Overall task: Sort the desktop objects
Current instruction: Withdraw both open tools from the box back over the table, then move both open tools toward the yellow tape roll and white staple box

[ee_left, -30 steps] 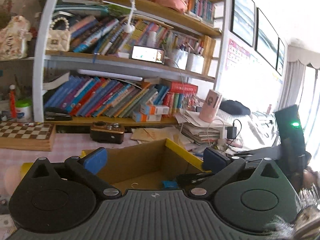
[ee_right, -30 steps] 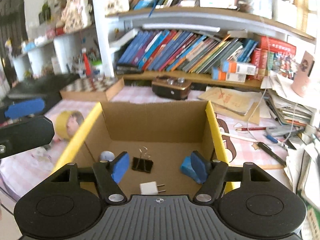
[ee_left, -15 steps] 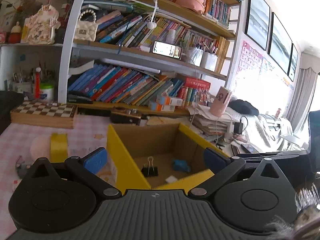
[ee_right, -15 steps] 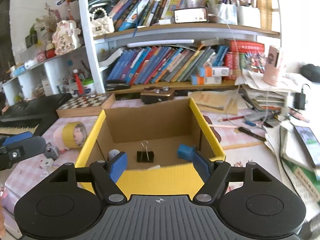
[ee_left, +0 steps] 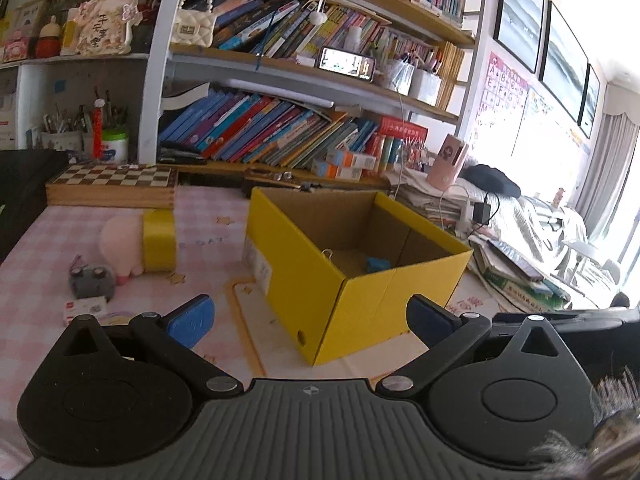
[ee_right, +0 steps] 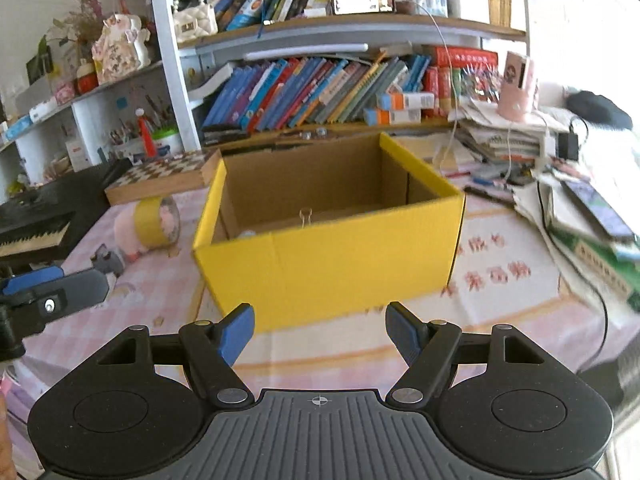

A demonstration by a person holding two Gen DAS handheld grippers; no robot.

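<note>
Yellow box (ee_right: 332,264) sits mid-table with a clip (ee_right: 305,214) inside, both grippers (ee_left: 310,320) (ee_right: 320,334) released and empty, so I'd steer left toward the tape (ee_left: 159,240), approaching low.

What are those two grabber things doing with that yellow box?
A person is tidying a desk with a grabber in each hand. Right now the left gripper and the right gripper are both open and empty, in front of the yellow box. A binder clip and a small blue thing already lie inside. A roll of yellow tape around a pink toy, and a small grey toy, wait on the tablecloth.
</note>
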